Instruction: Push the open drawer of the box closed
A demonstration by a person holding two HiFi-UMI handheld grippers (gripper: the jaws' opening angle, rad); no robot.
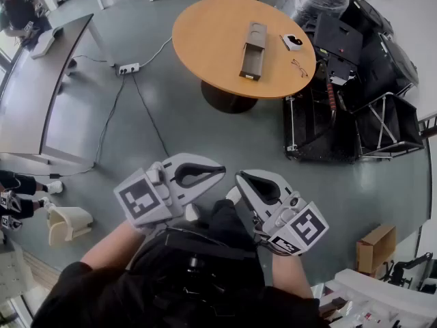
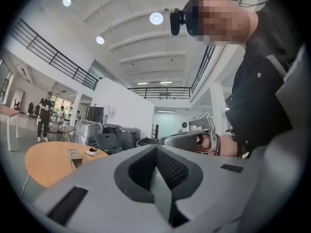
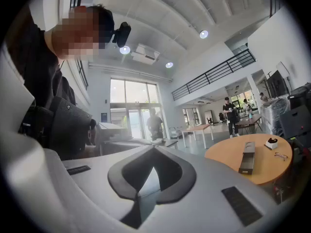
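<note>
A long grey box (image 1: 255, 37) lies on the round wooden table (image 1: 205, 39), its drawer (image 1: 251, 61) pulled out toward me. The box also shows small in the left gripper view (image 2: 74, 158) and in the right gripper view (image 3: 248, 158). Both grippers are held close to my torso, far from the table. My left gripper (image 1: 220, 170) (image 2: 156, 147) is shut with nothing in it. My right gripper (image 1: 240, 178) (image 3: 154, 148) is shut too and holds nothing. Their tips point at each other, almost touching.
A small white and black object (image 1: 293, 42) and a pair of glasses (image 1: 299, 67) lie right of the box. Black cases and a metal rack (image 1: 351, 80) crowd the table's right side. A power strip (image 1: 128, 67) with cables lies on the floor; a long desk (image 1: 41, 80) stands left.
</note>
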